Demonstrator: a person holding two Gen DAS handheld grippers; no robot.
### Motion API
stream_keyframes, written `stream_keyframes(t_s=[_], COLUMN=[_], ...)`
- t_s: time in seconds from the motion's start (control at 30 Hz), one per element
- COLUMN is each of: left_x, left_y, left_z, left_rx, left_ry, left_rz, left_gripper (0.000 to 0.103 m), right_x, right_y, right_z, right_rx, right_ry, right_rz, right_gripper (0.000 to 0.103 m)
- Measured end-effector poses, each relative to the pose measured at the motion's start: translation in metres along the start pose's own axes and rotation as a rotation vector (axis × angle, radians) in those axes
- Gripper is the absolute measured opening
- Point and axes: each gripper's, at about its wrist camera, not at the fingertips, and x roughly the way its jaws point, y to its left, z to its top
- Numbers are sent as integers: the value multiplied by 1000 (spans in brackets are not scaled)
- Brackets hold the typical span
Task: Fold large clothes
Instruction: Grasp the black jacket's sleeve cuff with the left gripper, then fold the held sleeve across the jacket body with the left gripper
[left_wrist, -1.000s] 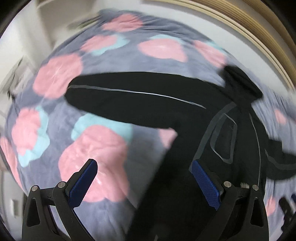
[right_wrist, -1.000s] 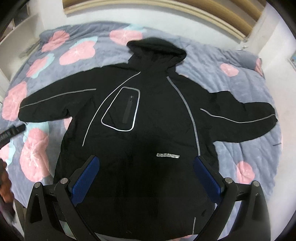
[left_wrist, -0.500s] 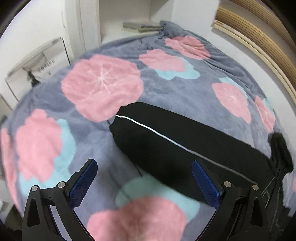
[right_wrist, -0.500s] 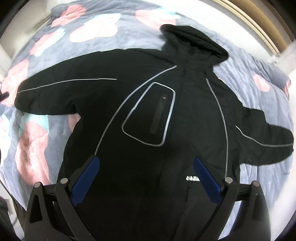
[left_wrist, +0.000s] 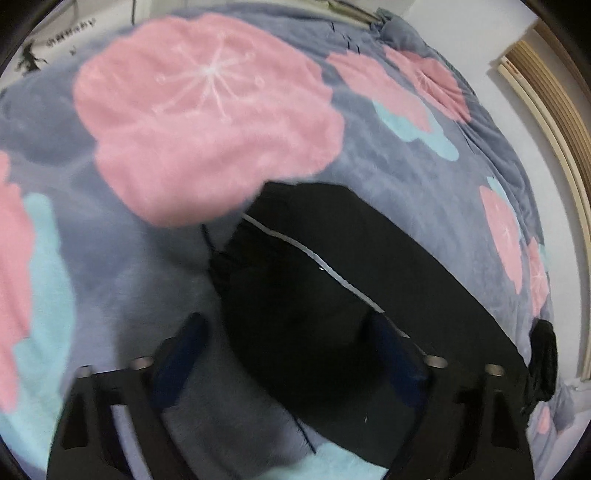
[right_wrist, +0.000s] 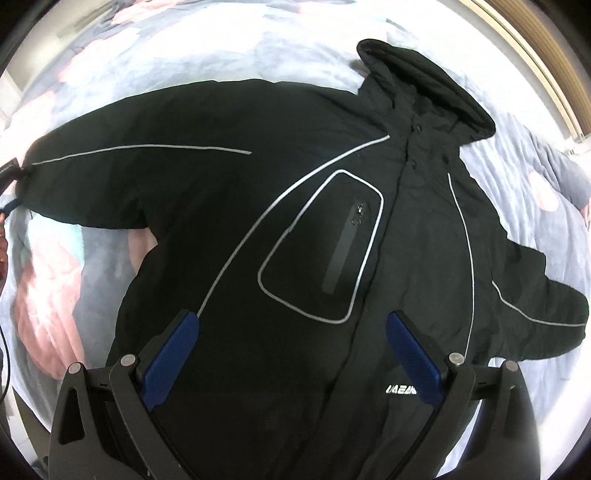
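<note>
Bedding first: I see the blanket (left_wrist: 207, 110), grey with pink and teal flowers, covering the bed under everything. On it my jacket (right_wrist: 295, 221) lies front up and spread flat, black with grey piping, both sleeves stretched out sideways and the hood (right_wrist: 424, 85) pointing away from me. Its zipped chest pocket (right_wrist: 325, 243) sits between the piping lines, with a small white logo (right_wrist: 400, 389) lower down. My left gripper (left_wrist: 291, 354) hangs at the sleeve cuff (left_wrist: 295, 295), fingers spread wide to either side of it, gripping nothing that I can make out through the blur. My right gripper (right_wrist: 291, 354) hovers over the jacket's lower front, fingers wide apart and empty.
</note>
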Motion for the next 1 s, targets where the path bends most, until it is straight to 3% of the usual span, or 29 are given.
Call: stream_keyframes(t_s=[0.07,0.13,0.23,0.33,0.47,0.7,0.8,1.0], left_x=[5,2,-9,-27,-72,-115,-114,-99], left_y=[-2,-10,-24,-39,-66,-168,-224,-312], left_z=[1,2,-2,-7,-17,-67,-109,-195], left_rx=[10,57,133,189,257,543,697,890], left_ry=[0,-27,-60,-100,-171,-208,-178,-59], left_rz=[-12,-18,5,22,-36,-157,-225,-378], left_gripper=[60,28,20,17,16,15,14,14], right_x=[2,5,14,27,24,27,25,16], right_y=[2,4,4,2,-7,-30,-47,-88], right_z=[3,8,24,46,62,47,31,0], right_rx=[-10,-16,-16,19,85,159,201,284], right_ry=[-13,-48,-135,-139,-162,-133,-125,-117], right_rz=[1,7,17,50,111,128,128,98], right_gripper=[102,102,102,100,99,99,99,99])
